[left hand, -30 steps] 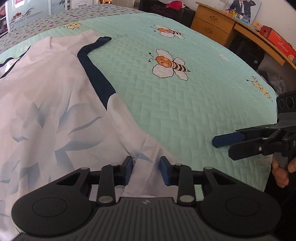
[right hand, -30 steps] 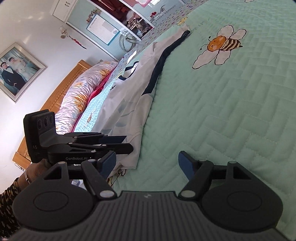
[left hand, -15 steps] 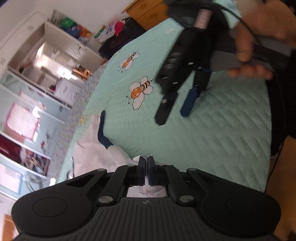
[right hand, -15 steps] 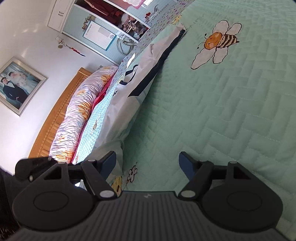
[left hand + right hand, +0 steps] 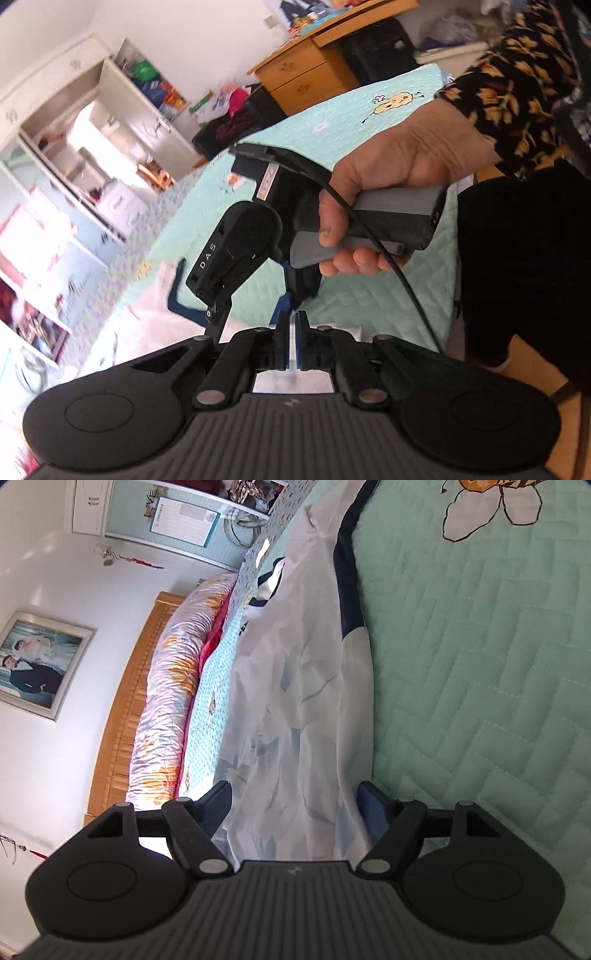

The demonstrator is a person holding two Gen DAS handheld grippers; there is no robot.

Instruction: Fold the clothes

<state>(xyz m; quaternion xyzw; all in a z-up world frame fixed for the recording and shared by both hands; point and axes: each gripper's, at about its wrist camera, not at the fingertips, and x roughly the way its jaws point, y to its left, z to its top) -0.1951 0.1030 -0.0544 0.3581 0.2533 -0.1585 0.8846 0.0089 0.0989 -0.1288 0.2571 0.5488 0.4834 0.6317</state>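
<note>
Our left gripper (image 5: pixel 291 341) has its blue pads pressed together on a thin edge of the white garment (image 5: pixel 295 686), a pale strip of cloth showing in the slit between them. Our right gripper (image 5: pixel 293 805) stands wide apart, with the near end of the garment lying between its fingers but no pad pressing on it; in the left wrist view we see it held in the person's hand (image 5: pixel 373 206), tilted down toward the bed.

We find the garment spread on the mint quilted bedspread (image 5: pixel 480 683), along the side nearer the rolled floral duvet (image 5: pixel 173 701) and the wooden headboard (image 5: pixel 122 716). In the right wrist view it runs from about 6 o'clock, at the gripper, up to about 12 o'clock, so we judge its long axis to lie along that line, with the navy-trimmed sleeve (image 5: pixel 347 590) on its 3 o'clock edge pointing toward 12 to 1.

We expect it to handle as light, thin and limp cloth, perhaps a little slick given its sheen: it will sag and crease from any single pinch, and nothing in it is fragile. We would take it by the hem corners, one in each gripper, pinching the edge rather than a bunch of the body, so the fold line stays straight. We cannot tell which corner the left pads hold.
</note>
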